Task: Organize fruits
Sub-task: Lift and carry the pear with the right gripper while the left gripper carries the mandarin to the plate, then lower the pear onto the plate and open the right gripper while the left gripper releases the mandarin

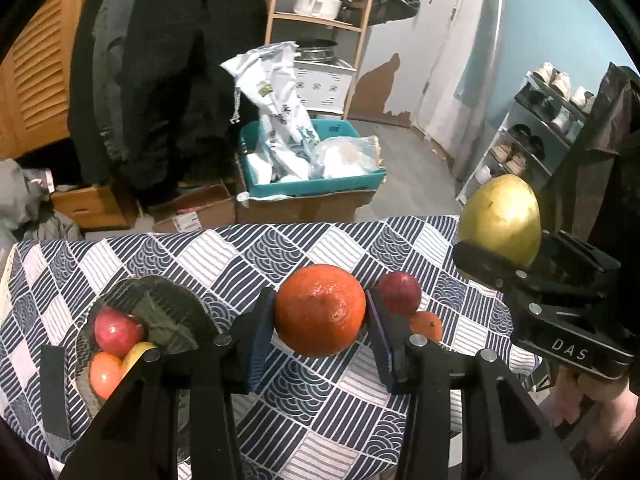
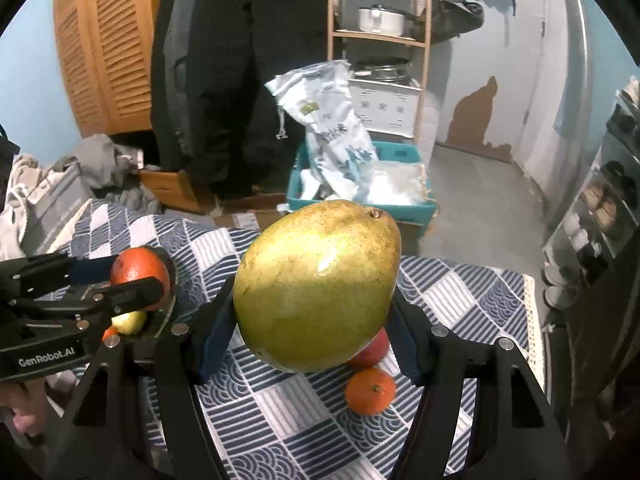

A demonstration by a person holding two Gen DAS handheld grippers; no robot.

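Left gripper (image 1: 320,312): jaws pinch a large orange (image 1: 320,310) from both sides, blue pads flat against its left and right flanks. The fruit sits between the fingertips, lifted clear of the tabletop (image 1: 280,400), which wears a blue-and-white patterned cloth.

Right gripper (image 2: 316,320): jaws clamp a big yellow-green pear (image 2: 318,286), held tilted with its stem end up and to the far right. The pear bulges well beyond the pads (most of its body sits above and in front of the fingertips). It is also off the cloth. From the left wrist view the same pear (image 1: 500,220) shows at the far right, held higher than the orange.

On the cloth, below and behind the pear: a red fruit (image 2: 370,350), partly hidden, and just nearer to the camera a small orange (image 2: 370,390) beside it. In the left view these two lie immediately right of the left gripper's right finger.

At the left of the tabletop, a dark glass bowl (image 1: 168,308) holds a red fruit (image 1: 116,332), a small orange-red one (image 1: 105,374) and a yellow piece (image 1: 136,354), partly covered by the gripper body.

A hand (image 1: 600,412) shows beneath the right gripper's handle.

Beyond the tabletop: a teal crate (image 1: 312,188) with white bags on the floor.
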